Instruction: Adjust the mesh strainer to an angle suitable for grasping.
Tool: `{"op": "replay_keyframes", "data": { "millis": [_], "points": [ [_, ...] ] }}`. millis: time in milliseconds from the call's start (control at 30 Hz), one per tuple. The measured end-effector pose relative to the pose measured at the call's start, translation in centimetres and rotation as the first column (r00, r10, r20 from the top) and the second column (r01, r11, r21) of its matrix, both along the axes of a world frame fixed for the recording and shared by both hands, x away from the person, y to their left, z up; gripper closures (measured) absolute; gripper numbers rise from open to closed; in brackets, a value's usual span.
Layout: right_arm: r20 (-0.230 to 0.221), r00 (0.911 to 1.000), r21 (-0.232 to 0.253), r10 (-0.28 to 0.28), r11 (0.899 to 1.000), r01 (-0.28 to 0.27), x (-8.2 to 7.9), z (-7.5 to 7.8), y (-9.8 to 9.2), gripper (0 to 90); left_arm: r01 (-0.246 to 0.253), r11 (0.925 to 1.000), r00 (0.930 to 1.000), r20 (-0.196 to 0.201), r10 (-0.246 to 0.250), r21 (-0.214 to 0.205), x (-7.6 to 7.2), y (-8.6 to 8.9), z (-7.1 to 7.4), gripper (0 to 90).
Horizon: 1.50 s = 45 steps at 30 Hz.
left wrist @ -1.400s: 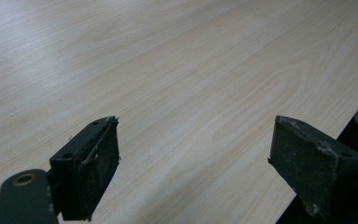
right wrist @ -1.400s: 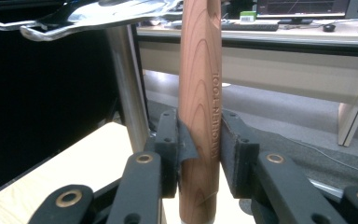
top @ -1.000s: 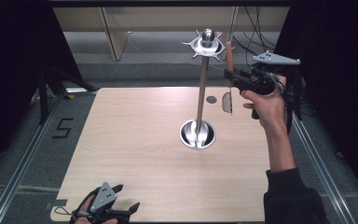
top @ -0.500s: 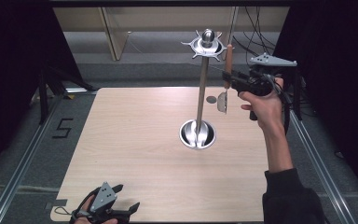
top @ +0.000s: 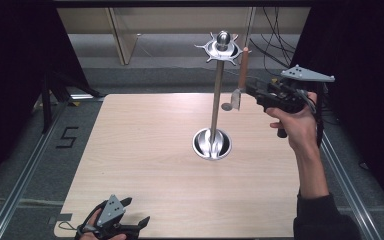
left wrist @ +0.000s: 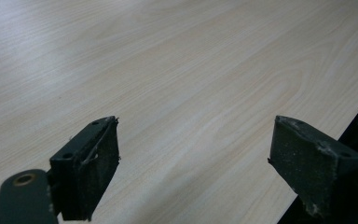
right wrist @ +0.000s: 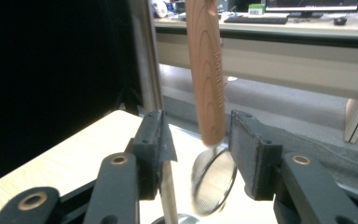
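The right gripper is up beside the top of the utensil stand, and its jaws have just been opening. The wooden-handled strainer hangs from a hook of the stand's crown, right between the jaws, with a gap on each side — released, no pad pressing on it! Its mesh head dangles just below the jaw tips, blurred. Down at the near table edge, the left gripper rests, jaws wide apart, holding nothing.

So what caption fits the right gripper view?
Open hand-held gripper around a wooden-handled strainer hanging beside the stand's pole.
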State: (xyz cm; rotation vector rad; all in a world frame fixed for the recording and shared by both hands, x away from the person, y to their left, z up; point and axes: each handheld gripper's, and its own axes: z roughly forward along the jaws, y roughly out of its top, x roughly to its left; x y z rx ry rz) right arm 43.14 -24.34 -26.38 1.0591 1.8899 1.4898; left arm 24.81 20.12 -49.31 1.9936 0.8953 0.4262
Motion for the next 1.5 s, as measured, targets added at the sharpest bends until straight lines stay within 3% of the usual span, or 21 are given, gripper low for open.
{"op": "replay_keyframes", "data": {
  "millis": [133, 167, 267, 300, 333, 400, 433, 500, 533, 600, 700, 733, 767, 933, 1000, 1133, 1200, 1233, 1333, 1367, 1500],
  "points": [
    [0.010, 0.9999, 0.003, 0.007, 1.000, -0.007, -1.0, -0.3, -0.4, 52.9, 0.004, 0.9999, 1.0000, 0.002, -0.004, 0.010, 0.1, 0.1, 0.0, 15.1],
    [0.019, 0.9996, 0.005, 0.021, 1.000, -0.021, -1.8, -0.7, -0.6, 52.9, -0.009, 1.0000, 0.9999, -0.015, 0.009, 0.000, -0.1, 0.0, 0.0, 15.1],
    [0.021, 0.9993, -0.004, 0.031, 1.000, -0.031, -2.1, -1.3, -0.6, 52.5, 0.007, 0.9996, 1.0000, 0.006, -0.007, 0.027, 0.1, 0.2, 0.1, 15.1],
    [0.022, 0.9996, -0.015, 0.019, 1.000, -0.019, -2.3, -1.7, -0.5, 52.0, -0.014, 0.9999, 0.9998, -0.015, 0.014, 0.003, -0.1, 0.0, 0.0, 15.1],
    [0.028, 0.9996, -0.032, 0.009, 0.999, -0.008, -2.7, -2.4, -0.3, 51.4, 0.011, 0.9994, 0.9999, 0.012, -0.011, 0.032, 0.1, 0.3, 0.1, 15.1],
    [0.043, 0.9990, -0.045, 0.011, 0.999, -0.009, -2.8, -2.7, -0.3, 51.0, -0.008, 0.9999, 1.0000, -0.004, 0.008, 0.007, 0.0, 0.2, 0.0, 15.1],
    [0.035, 0.9993, -0.032, 0.012, 0.999, -0.011, -3.3, -3.7, -0.1, 50.3, -0.018, 0.9998, 0.9997, -0.014, 0.018, -0.003, -0.1, 0.1, 0.0, 15.1],
    [0.018, 0.9995, -0.038, 0.027, 0.999, -0.026, -3.9, -4.8, 0.0, 49.4, -0.012, 0.9999, 0.9999, -0.010, 0.012, 0.001, 0.0, 0.2, 0.0, 15.0],
    [0.041, 0.9984, -0.055, 0.038, 0.998, -0.036, -4.0, -5.4, -0.1, 49.3, -0.015, 0.9998, 0.9998, -0.016, 0.016, 0.016, 0.0, 0.2, 0.0, 15.0],
    [-0.013, 0.9991, -0.066, 0.041, 0.997, -0.042, -4.2, -6.2, 0.0, 48.4, -0.006, 1.0000, 1.0000, 0.003, 0.006, -0.003, 0.0, 0.1, 0.1, 15.0],
    [0.000, 0.9992, -0.082, 0.040, 0.996, -0.040, -4.3, -6.7, 0.0, 48.4, -0.001, 1.0000, 0.9999, 0.012, 0.001, 0.001, -0.1, 0.1, 0.2, 15.0],
    [-0.038, 0.9985, -0.090, 0.039, 0.995, -0.043, -4.6, -7.0, 0.0, 48.2, 0.007, 0.9997, 0.9998, 0.018, -0.007, 0.023, 0.1, 0.3, 0.2, 15.0],
    [-0.026, 0.9989, -0.093, 0.040, 0.995, -0.042, -4.7, -7.1, 0.1, 48.1, -0.009, 0.9999, 0.9999, 0.007, 0.009, -0.005, -0.1, 0.1, 0.2, 15.0],
    [-0.039, 0.9976, -0.108, 0.057, 0.992, -0.061, -5.0, -7.9, 0.1, 47.0, -0.005, 1.0000, 1.0000, 0.005, 0.005, 0.003, -0.1, 0.2, 0.2, 15.0],
    [-0.077, 0.9952, -0.106, 0.060, 0.992, -0.068, -5.1, -8.7, 0.2, 46.8, -0.013, 0.9998, 0.9999, -0.006, 0.013, -0.013, -0.1, 0.1, 0.2, 15.0],
    [-0.094, 0.9940, -0.138, 0.057, 0.988, -0.069, -5.1, -9.3, 0.3, 45.7, -0.013, 0.9998, 0.9999, -0.006, 0.013, -0.014, -0.1, 0.2, 0.1, 15.0],
    [-0.085, 0.9950, -0.139, 0.053, 0.988, -0.064, -5.1, -9.7, 0.3, 44.3, -0.015, 0.9995, 0.9999, -0.003, 0.015, -0.028, -0.1, 0.1, 0.2, 15.0],
    [-0.105, 0.9936, -0.122, 0.040, 0.991, -0.053, -5.3, -10.0, 0.4, 43.3, -0.003, 1.0000, 1.0000, 0.004, 0.003, -0.007, 0.0, 0.3, 0.2, 15.0],
    [-0.129, 0.9908, -0.120, 0.043, 0.991, -0.058, -5.4, -10.4, 0.4, 42.6, -0.020, 0.9992, 0.9998, -0.002, 0.020, -0.034, -0.1, 0.0, 0.2, 15.0],
    [-0.129, 0.9909, -0.117, 0.040, 0.992, -0.055, -5.3, -10.7, 0.5, 42.5, -0.005, 1.0000, 1.0000, 0.005, 0.005, -0.008, 0.1, 0.2, 0.3, 15.0],
    [-0.170, 0.9842, -0.127, 0.049, 0.989, -0.071, -5.2, -11.8, 0.5, 41.0, 0.003, 0.9999, 1.0000, -0.001, -0.003, -0.013, 0.3, 0.0, 0.2, 15.0]
  ]
}}
